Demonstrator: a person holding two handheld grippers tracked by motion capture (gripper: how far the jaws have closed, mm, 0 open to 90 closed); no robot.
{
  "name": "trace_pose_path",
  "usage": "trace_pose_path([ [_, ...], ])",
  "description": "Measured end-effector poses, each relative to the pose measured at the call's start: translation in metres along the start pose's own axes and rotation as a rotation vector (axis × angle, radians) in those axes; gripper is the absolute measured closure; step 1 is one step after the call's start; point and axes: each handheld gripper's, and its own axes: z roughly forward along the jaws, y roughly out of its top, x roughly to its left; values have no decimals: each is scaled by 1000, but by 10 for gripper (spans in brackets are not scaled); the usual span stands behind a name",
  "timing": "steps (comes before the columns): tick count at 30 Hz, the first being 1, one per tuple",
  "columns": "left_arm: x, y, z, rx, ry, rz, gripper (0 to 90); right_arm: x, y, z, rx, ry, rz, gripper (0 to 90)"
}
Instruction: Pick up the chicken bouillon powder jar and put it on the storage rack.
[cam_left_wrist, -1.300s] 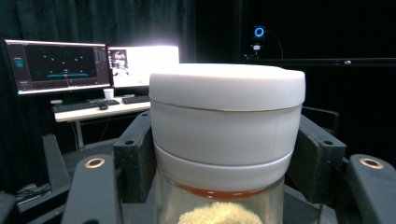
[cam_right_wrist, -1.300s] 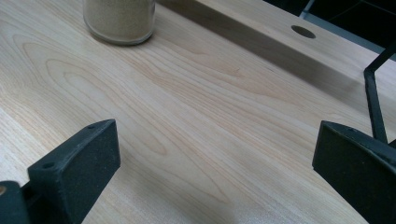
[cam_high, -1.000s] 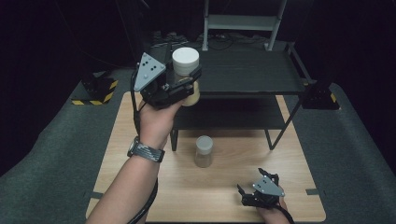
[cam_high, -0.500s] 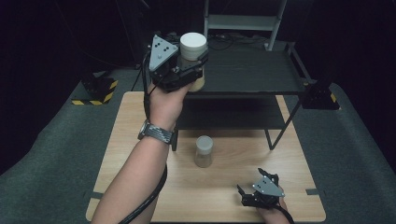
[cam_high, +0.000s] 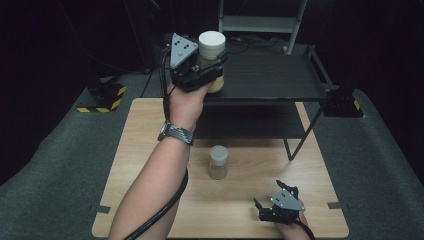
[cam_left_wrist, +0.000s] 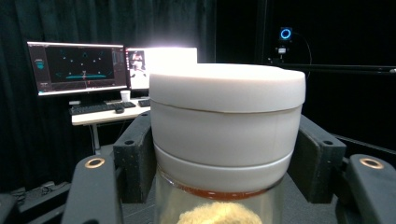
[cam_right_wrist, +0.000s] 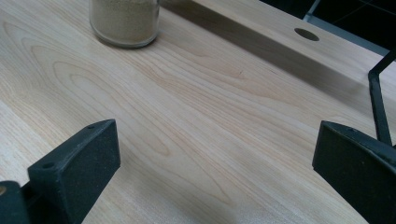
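My left gripper (cam_high: 210, 67) is raised over the left end of the black shelf (cam_high: 270, 80), shut on a clear jar with a white lid (cam_high: 211, 44) and tan powder inside. In the left gripper view the jar (cam_left_wrist: 226, 121) stands upright between both black jaws, which press on it below the lid. A second jar (cam_high: 218, 161) of the same kind stands on the wooden table (cam_high: 150, 150) in front of the shelf, and its base (cam_right_wrist: 124, 21) lies ahead in the right gripper view. My right gripper (cam_high: 272, 202) rests low at the table's front right, open, jaws wide with bare wood between.
The black two-level shelf rack stands across the table's back half, one leg (cam_high: 300, 137) coming down at the right. A hole (cam_right_wrist: 307, 33) pierces the tabletop near the rack leg. Monitors and a desk (cam_left_wrist: 84, 70) sit far behind. Grey floor mat surrounds the table.
My left hand has carried the jar away from me and to the right, toward the top shelf, rising slightly. The right gripper and the table jar have stayed put.
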Motion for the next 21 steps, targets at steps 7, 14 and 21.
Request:
trace_pose_path([
  [7, -2, -2, 7, 5, 7, -2, 342, 0, 0, 0, -2, 1, -2, 1],
  [14, -3, -7, 11, 2, 10, -11, 342, 0, 0, 0, -3, 2, -4, 1],
  [21, -2, -11, 13, -1, 10, -12, 342, 0, 0, 0, -1, 4, -3, 1],
])
